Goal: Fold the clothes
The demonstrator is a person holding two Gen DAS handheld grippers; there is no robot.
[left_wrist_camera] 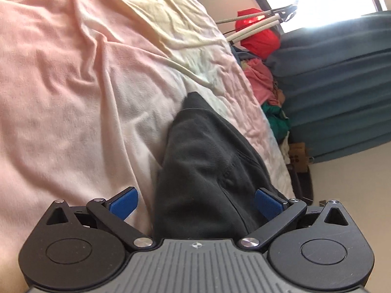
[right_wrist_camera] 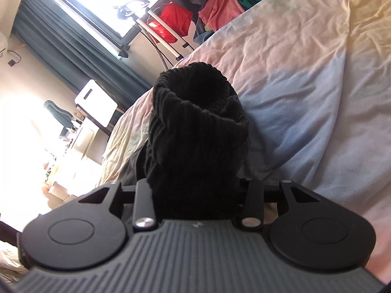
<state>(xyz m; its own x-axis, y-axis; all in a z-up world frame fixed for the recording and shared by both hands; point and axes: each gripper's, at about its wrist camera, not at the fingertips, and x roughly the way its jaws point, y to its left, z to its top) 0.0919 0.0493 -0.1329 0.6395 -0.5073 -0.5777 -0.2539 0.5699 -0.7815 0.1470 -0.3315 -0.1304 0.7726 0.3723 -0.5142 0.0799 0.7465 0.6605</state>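
Two-finger grippers: two. The left gripper (left_wrist_camera: 196,204) sits at the bottom of the left wrist view, the right gripper (right_wrist_camera: 199,195) at the bottom of the right wrist view.
Blue finger pads: two, at the lower left (left_wrist_camera: 124,205) and lower right (left_wrist_camera: 268,205) of the left wrist view; in the right wrist view they are hidden.
Dark garments: one dark grey cloth piece (left_wrist_camera: 205,171), centre of the left wrist view; one black ribbed knit cuff (right_wrist_camera: 195,127), centre of the right wrist view. Whether they are one garment cannot be told.
Pale pastel wrinkled bedsheets: one (left_wrist_camera: 73,85).
Teal pleated curtains: one in each view — right edge (left_wrist_camera: 342,85), upper left (right_wrist_camera: 73,48).
Bright red bundles: one (right_wrist_camera: 176,17).
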